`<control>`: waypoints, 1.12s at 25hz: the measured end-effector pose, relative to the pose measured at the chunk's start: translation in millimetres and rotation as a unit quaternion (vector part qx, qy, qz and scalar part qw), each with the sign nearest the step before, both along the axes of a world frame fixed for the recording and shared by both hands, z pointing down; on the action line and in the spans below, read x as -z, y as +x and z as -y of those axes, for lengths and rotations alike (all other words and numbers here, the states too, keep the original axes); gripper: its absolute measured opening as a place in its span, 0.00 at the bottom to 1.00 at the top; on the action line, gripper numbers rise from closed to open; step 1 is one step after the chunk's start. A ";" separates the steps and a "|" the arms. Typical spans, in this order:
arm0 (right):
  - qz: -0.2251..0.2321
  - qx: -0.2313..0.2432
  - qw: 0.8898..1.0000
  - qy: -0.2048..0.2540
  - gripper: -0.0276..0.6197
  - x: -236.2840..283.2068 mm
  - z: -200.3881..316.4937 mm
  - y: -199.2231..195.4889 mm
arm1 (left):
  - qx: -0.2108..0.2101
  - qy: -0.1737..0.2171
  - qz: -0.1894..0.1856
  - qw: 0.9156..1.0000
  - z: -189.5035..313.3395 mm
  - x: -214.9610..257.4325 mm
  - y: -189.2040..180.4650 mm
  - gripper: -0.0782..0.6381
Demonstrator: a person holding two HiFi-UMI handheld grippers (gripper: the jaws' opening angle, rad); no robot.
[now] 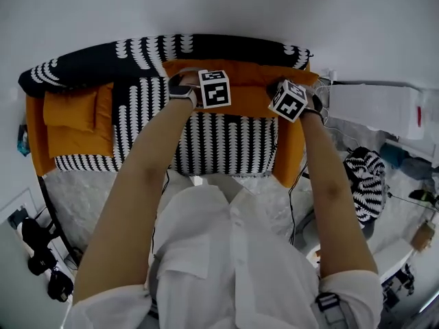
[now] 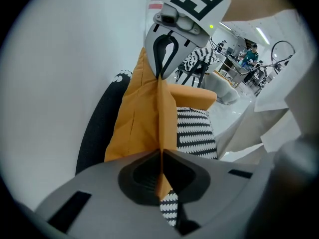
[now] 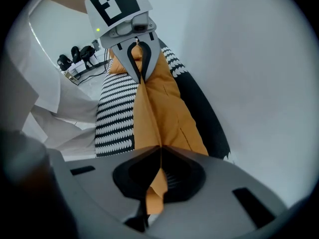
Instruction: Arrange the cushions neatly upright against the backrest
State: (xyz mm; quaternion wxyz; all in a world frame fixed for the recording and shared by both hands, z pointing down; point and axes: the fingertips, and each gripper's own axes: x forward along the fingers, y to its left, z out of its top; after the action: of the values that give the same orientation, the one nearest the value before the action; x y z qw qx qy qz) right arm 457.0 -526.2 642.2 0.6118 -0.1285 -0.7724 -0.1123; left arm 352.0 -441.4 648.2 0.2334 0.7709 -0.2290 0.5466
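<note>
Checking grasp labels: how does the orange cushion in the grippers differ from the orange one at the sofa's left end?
1. Contact: the held cushion has its top edge pinched by the left gripper and right gripper, both shut on it. The left-end cushion is untouched.
2. Place: the held cushion lies along the backrest toward the head view's right. The left-end cushion sits in the left corner.
Shared: plain orange fabric, same black-and-white sofa.

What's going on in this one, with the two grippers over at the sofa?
A person holds a gripper in each hand. The left gripper and the right gripper are both shut on the top edge of one orange cushion, pinching its fabric. In the head view, that cushion is at the right end of the patterned sofa, close to the backrest. A second orange cushion sits at the left end, untouched.
</note>
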 end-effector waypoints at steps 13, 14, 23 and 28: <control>-0.028 0.012 0.999 0.008 0.07 -32.6 2.7 2.2 | -0.010 -0.012 -0.008 1.000 4.0 -23.4 -1.0 0.14; -0.029 0.014 0.999 0.009 0.07 -33.2 4.7 1.8 | -0.011 -0.013 -0.010 1.000 5.7 -23.0 -1.4 0.14; -0.002 -0.019 1.000 0.013 0.14 -14.9 21.2 -15.6 | 0.052 -0.003 -0.050 0.997 24.3 -4.7 -11.8 0.27; 0.049 -0.096 0.994 -0.011 0.18 6.7 24.7 -28.1 | 0.099 0.007 -0.068 0.993 21.7 11.4 -15.7 0.27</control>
State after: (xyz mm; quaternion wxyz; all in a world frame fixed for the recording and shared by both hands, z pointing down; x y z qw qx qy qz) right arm 428.9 -550.9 635.5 0.5800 -0.0549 -0.8112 -0.0506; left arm 336.3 -463.1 636.8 0.2965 0.7813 -0.2917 0.4654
